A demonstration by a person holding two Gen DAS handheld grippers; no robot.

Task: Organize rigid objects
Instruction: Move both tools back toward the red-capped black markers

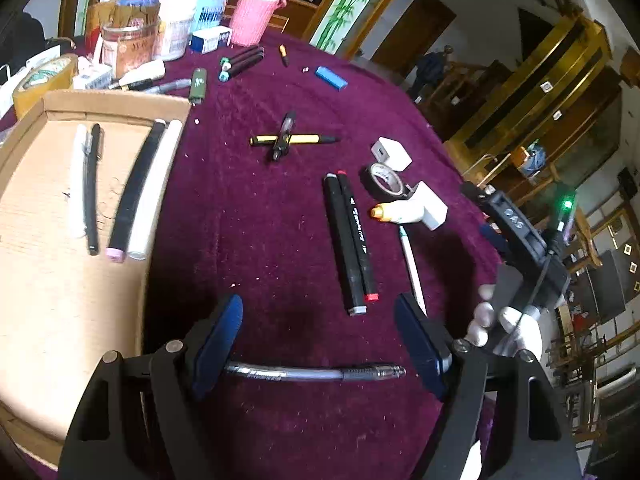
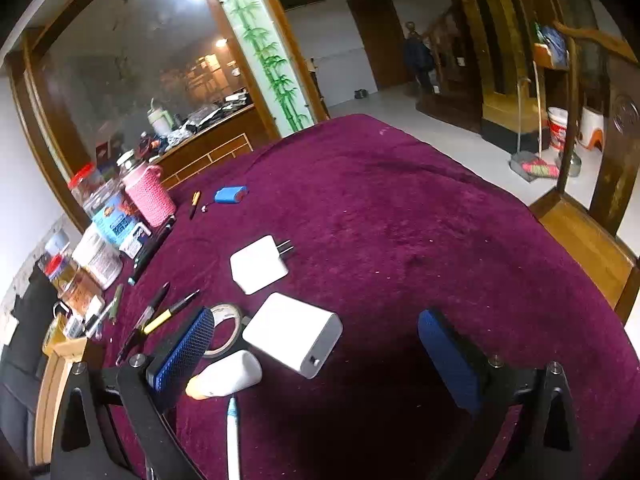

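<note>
My left gripper is open above the purple cloth, just past a grey pen that lies crosswise between its jaws. Two black markers lie ahead. A cardboard tray at left holds several pens and markers. A yellow pen and a black pen lie crossed further ahead. My right gripper is open and empty over the cloth, with a white power bank, a white tube and a white pen near its left finger.
A white charger and a tape roll lie on the cloth. Jars, boxes and a pink knitted bottle crowd the far left edge. A blue lighter lies far ahead. The right gripper's body is at right.
</note>
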